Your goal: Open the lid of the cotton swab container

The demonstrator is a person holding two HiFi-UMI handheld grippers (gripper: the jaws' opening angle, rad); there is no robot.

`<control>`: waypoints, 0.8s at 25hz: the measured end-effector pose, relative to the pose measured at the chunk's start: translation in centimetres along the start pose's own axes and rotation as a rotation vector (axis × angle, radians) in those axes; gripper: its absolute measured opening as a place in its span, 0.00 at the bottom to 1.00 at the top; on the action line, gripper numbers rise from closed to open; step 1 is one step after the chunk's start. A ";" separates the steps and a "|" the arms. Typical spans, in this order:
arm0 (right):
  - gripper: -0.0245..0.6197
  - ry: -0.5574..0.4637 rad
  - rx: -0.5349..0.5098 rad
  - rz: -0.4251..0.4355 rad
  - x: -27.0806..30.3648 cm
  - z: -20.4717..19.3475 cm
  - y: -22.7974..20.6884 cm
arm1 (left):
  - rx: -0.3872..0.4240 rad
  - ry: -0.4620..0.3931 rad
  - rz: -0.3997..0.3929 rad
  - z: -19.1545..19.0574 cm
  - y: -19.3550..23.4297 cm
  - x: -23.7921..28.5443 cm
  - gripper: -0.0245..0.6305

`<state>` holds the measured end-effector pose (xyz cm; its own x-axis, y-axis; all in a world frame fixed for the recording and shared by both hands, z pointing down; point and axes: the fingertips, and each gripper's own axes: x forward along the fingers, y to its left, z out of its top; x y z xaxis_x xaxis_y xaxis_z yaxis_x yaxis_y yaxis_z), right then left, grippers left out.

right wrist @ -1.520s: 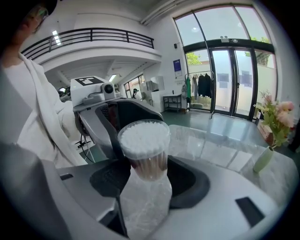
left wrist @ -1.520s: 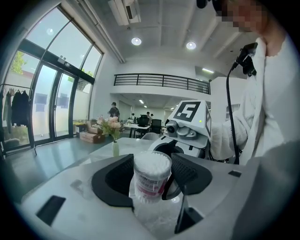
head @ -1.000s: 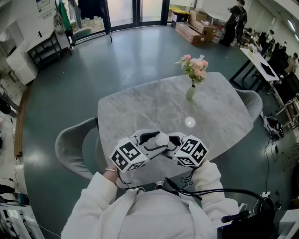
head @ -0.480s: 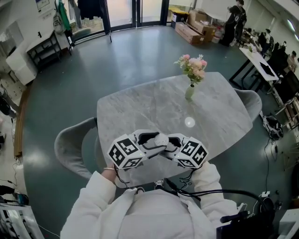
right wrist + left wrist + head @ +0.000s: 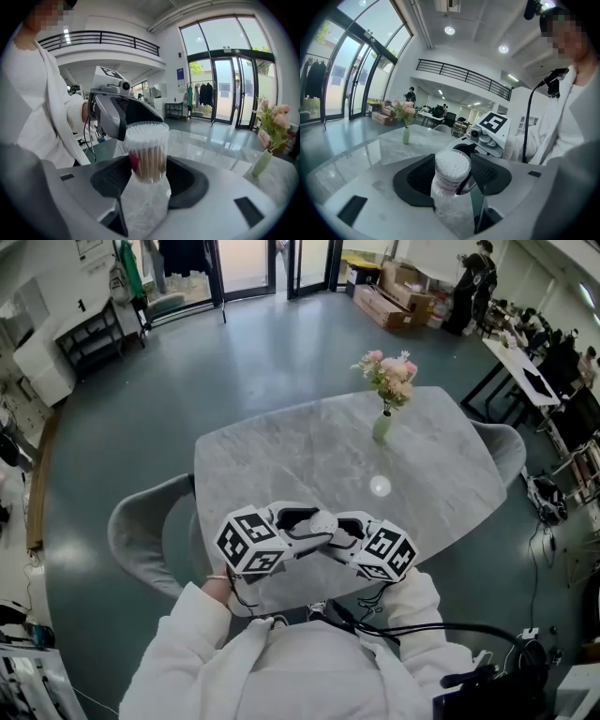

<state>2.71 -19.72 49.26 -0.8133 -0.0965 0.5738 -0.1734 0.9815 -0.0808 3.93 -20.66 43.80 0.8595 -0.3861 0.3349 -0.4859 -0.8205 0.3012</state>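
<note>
The left gripper (image 5: 451, 178) and right gripper (image 5: 146, 180) meet above the tabletop's (image 5: 309, 451) near edge, each with fingers closed on the cotton swab container (image 5: 146, 150).

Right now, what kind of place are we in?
Probably a big open office or workshop hall. There are tall glass doors, cardboard boxes on the bare floor, and work desks along one side. We're sitting at a marble table.
</note>
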 end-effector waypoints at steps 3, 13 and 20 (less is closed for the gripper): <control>0.48 -0.007 0.001 0.007 0.2 0.0 0.2 | -0.017 0.007 -0.002 -0.2 0.0 -0.2 0.40; 0.48 -0.022 -0.008 0.013 0.3 -0.1 0.6 | -0.070 0.026 -0.017 -0.6 0.0 -0.4 0.40; 0.47 -0.046 -0.018 0.008 0.2 0.1 0.9 | -0.144 -0.002 -0.065 0.2 -0.4 -0.9 0.39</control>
<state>2.35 -18.85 49.17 -0.8394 -0.0962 0.5350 -0.1574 0.9851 -0.0698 3.36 -20.04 43.22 0.8903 -0.3349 0.3085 -0.4464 -0.7752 0.4469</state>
